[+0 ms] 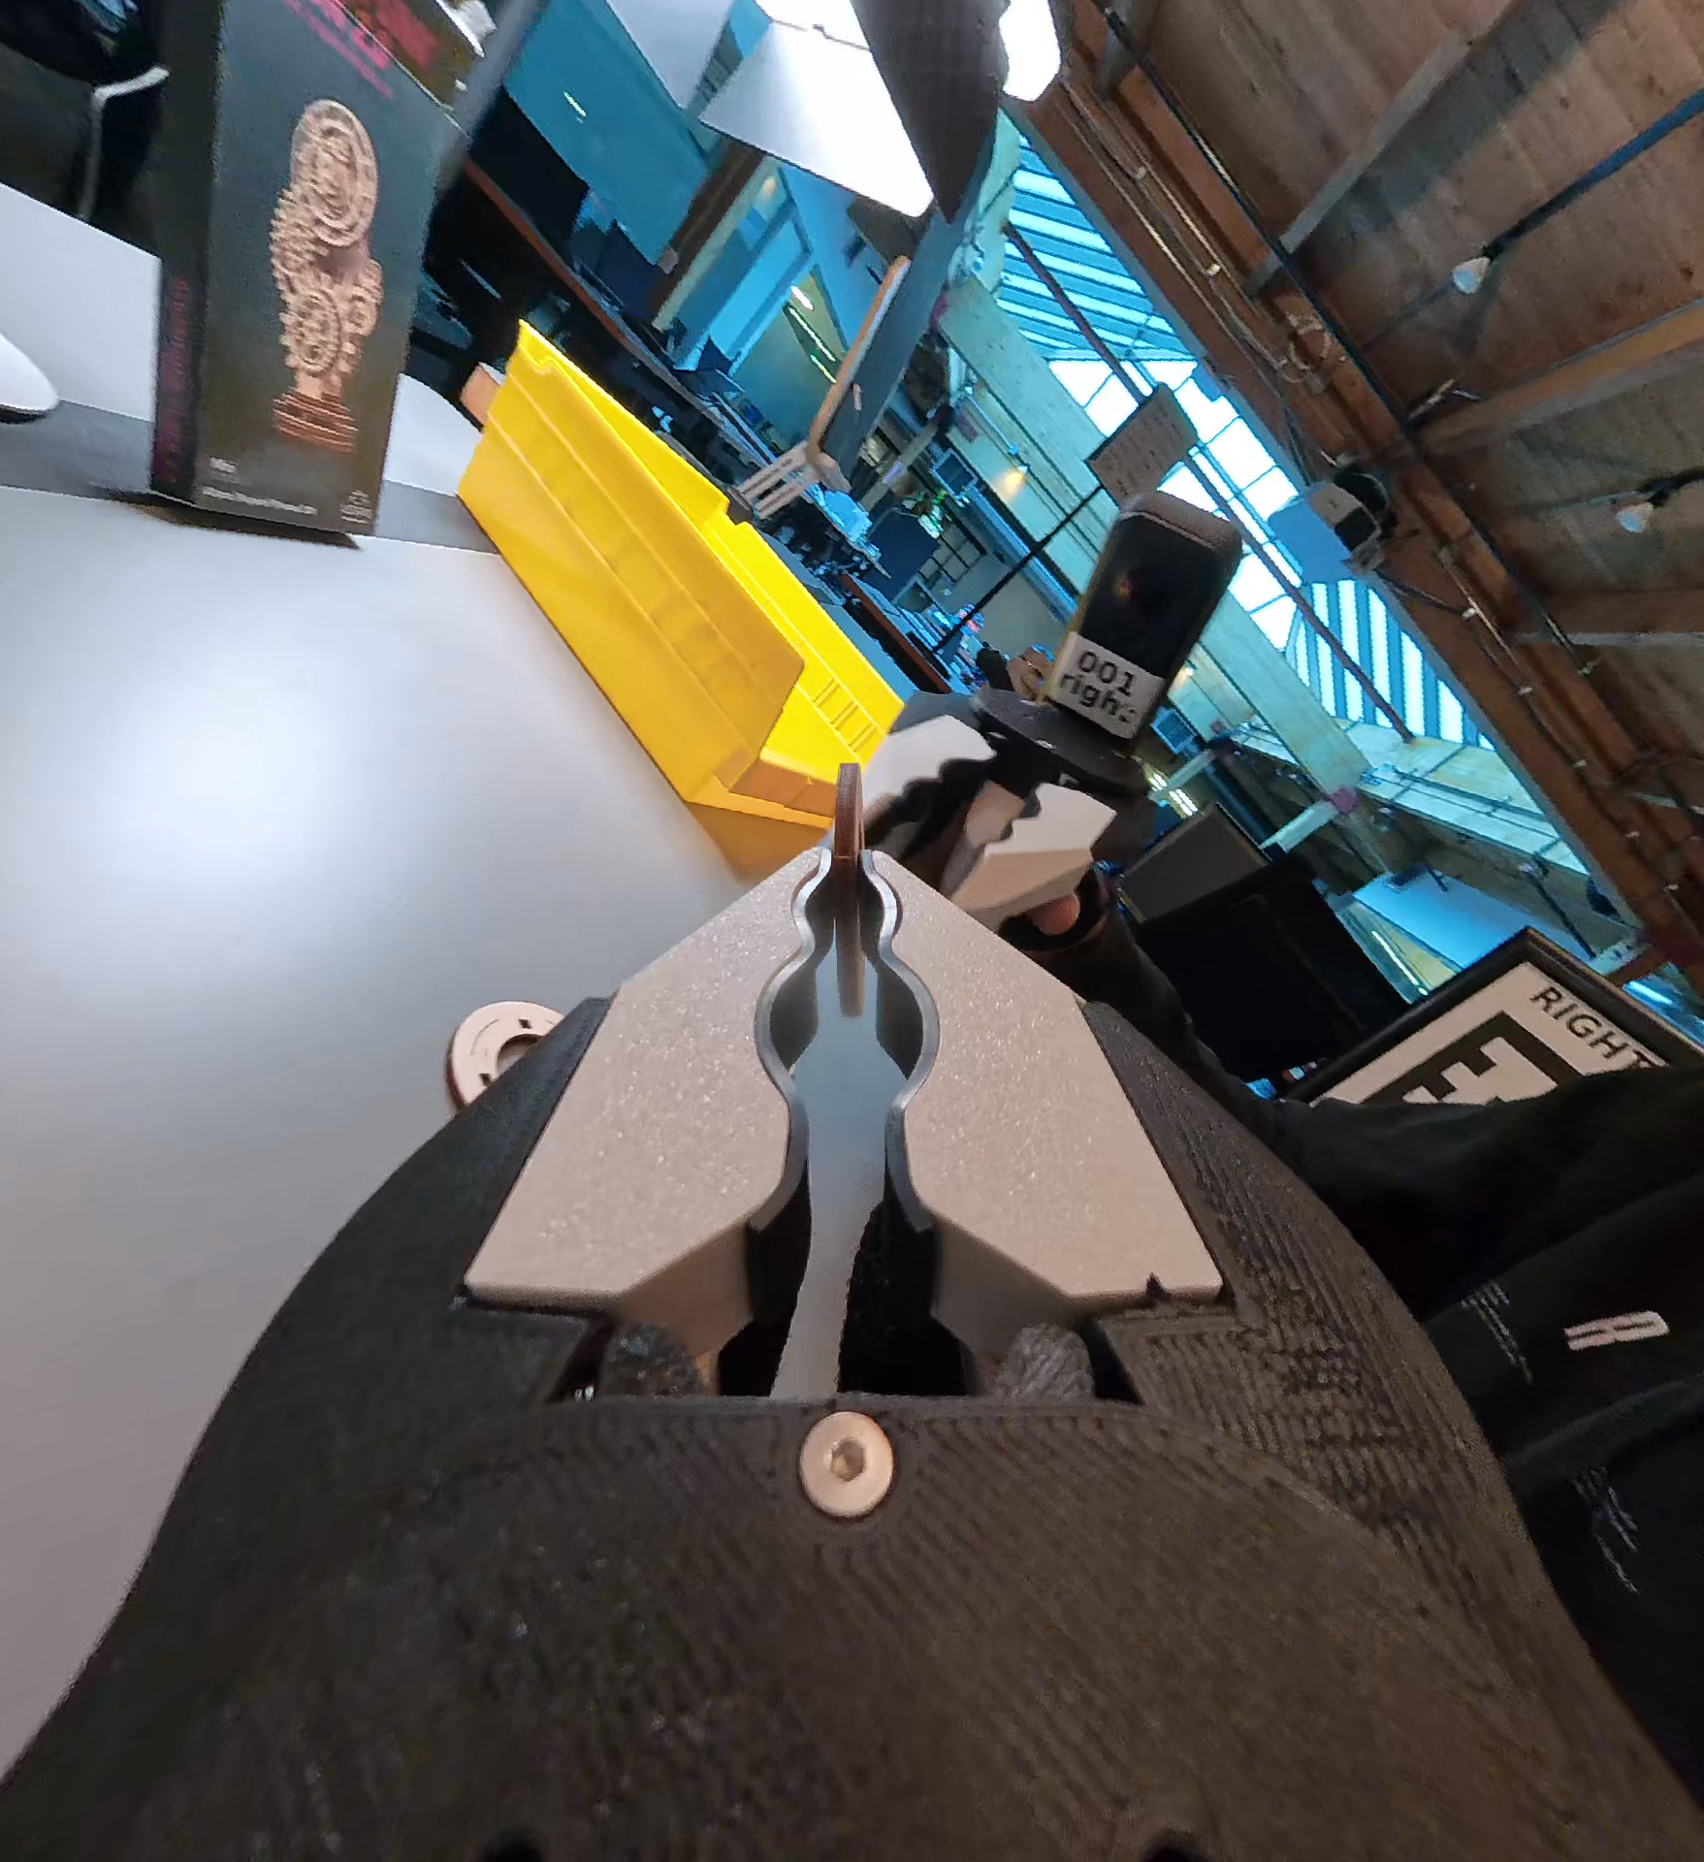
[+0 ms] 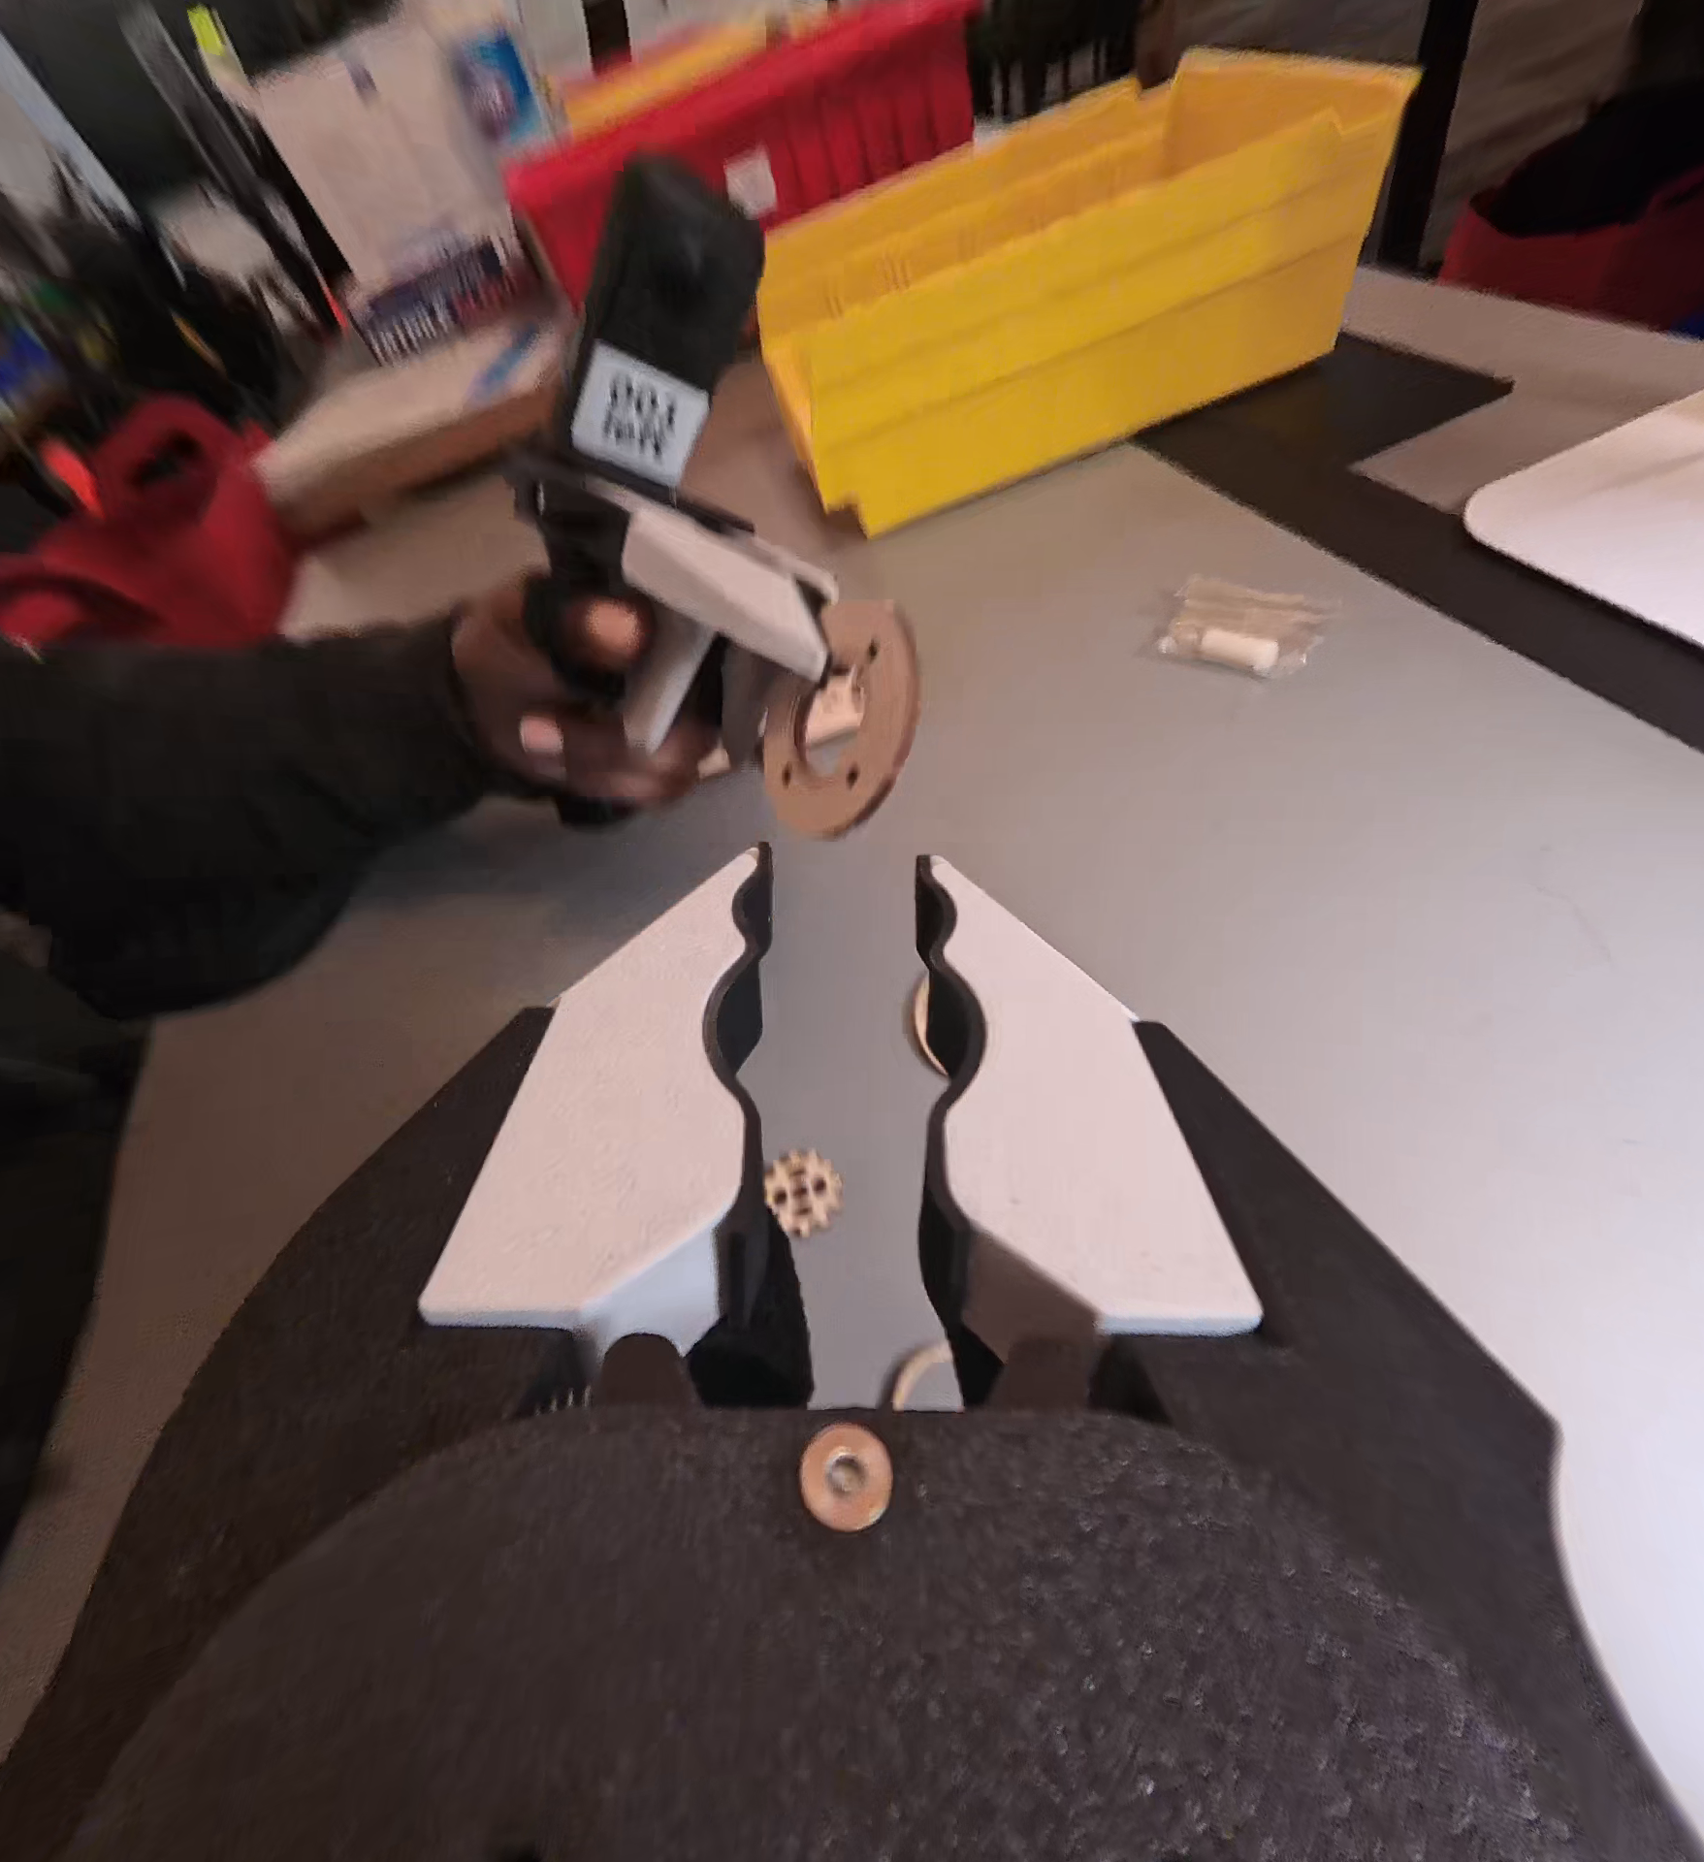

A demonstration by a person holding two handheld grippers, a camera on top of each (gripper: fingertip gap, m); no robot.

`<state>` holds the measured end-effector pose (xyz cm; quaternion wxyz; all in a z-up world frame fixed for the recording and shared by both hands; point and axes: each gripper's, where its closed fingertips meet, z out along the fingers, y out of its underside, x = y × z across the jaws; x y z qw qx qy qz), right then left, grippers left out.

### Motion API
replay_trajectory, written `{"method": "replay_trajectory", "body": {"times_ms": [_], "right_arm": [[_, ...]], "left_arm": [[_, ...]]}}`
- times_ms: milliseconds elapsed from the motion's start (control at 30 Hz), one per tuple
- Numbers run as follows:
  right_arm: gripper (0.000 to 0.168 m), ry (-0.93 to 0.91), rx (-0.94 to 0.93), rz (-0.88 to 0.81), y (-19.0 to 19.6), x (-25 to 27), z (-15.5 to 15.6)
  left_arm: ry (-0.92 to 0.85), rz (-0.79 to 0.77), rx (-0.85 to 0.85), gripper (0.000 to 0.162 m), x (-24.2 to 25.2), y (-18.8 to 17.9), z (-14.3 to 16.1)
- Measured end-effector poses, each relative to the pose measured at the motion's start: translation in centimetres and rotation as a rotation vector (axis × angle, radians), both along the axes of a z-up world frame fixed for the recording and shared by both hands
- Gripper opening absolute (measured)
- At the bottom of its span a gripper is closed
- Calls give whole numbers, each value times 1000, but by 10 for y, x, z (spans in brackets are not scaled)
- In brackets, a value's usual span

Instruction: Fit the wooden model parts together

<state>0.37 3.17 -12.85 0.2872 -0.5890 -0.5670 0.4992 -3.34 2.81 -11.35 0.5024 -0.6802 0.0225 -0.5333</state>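
Left gripper (image 1: 850,867) clamped on the disc (image 1: 848,806) — held edge-on in its own view, thin rim at 12 o'clock beyond the tips. A second ring (image 1: 495,1048) lies flat on the table (image 1: 223,806) at 9 o'clock of the fingers. Right gripper (image 2: 842,877) — fingers apart, nothing between them. From it the held disc (image 2: 842,720) hangs at 12 o'clock, just past the tips, face towards it. Small gear (image 2: 803,1196) lies flat on the table under the gap; right is nearer to it.

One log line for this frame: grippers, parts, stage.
left gripper: shut on wooden ring disc, held off table | right gripper: open, empty | small wooden gear: on table | stage: parts not yet joined
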Motion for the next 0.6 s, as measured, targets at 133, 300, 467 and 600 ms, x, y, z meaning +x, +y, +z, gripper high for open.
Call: {"method": "replay_trajectory", "body": {"times_ms": [133, 300, 467, 600], "right_arm": [[23, -341, 210, 128, -12, 30, -44], [29, -562, 341, 285, -42, 45, -83], [32, -614, 391, 291, -42, 39, -95], [35, -652, 424, 291, -41, 38, -106]], "left_arm": [[-8, 55, -25, 2, -12, 6, -6], [-13, 72, -36, 2, -14, 8, -9], [-24, 83, -43, 2, -18, 10, -10], [-31, 90, -50, 2, -22, 11, -11]]}}
